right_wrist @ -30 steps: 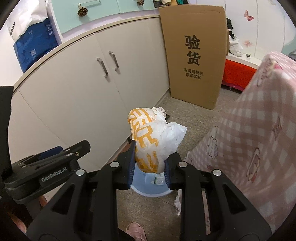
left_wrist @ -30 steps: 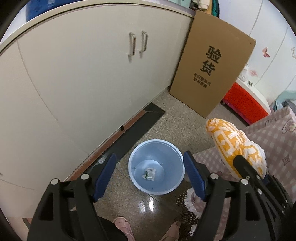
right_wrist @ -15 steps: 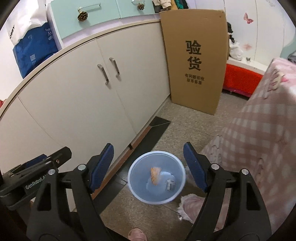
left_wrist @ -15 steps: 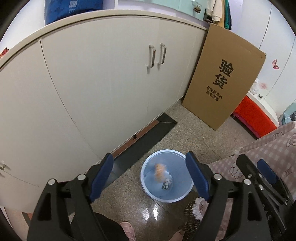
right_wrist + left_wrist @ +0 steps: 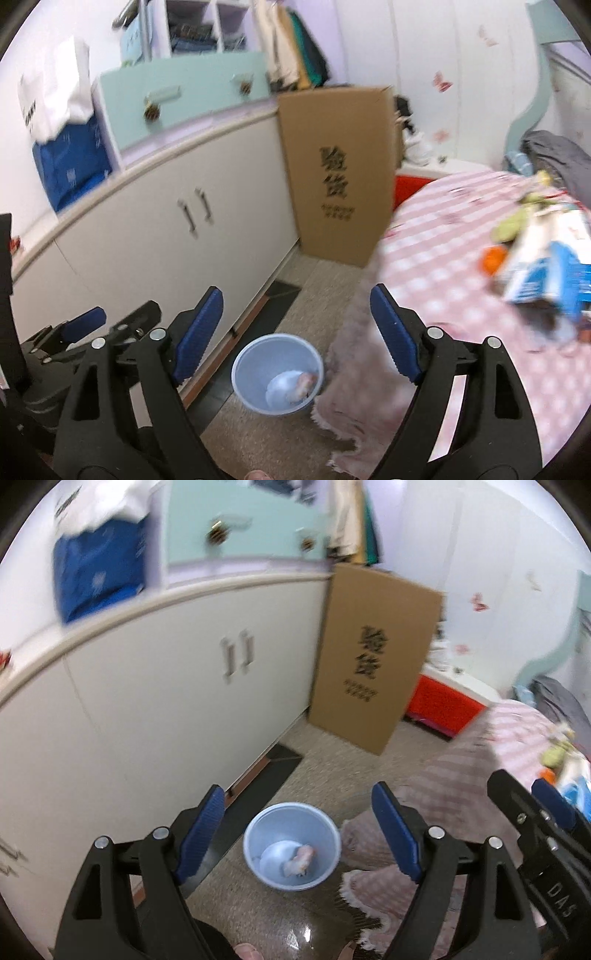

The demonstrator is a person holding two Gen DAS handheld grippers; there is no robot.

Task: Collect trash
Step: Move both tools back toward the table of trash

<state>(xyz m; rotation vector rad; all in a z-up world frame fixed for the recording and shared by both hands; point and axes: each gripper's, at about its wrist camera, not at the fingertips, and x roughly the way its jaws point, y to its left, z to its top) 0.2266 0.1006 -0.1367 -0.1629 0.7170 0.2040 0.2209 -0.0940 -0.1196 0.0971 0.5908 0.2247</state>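
Note:
A light blue bin (image 5: 291, 845) stands on the floor below both grippers; it also shows in the right wrist view (image 5: 277, 373). Crumpled trash (image 5: 301, 858) lies at its bottom, seen in the right wrist view (image 5: 304, 384) too. My left gripper (image 5: 299, 834) is open and empty, high above the bin. My right gripper (image 5: 291, 332) is open and empty, also above it. More trash lies on the pink checked bed (image 5: 443, 258): a blue and white carton (image 5: 546, 269), an orange piece (image 5: 493, 258) and a green piece (image 5: 511, 225).
White cabinets (image 5: 147, 709) run along the left. A brown cardboard box (image 5: 369, 657) leans against them. A red box (image 5: 443, 709) sits behind it. The bed's fringed cover (image 5: 343, 373) hangs beside the bin. Both views are blurred.
The right gripper opened and dropped the orange and white bag into the bin. Both grippers then rose and tilted up, bringing the bed and wall into view.

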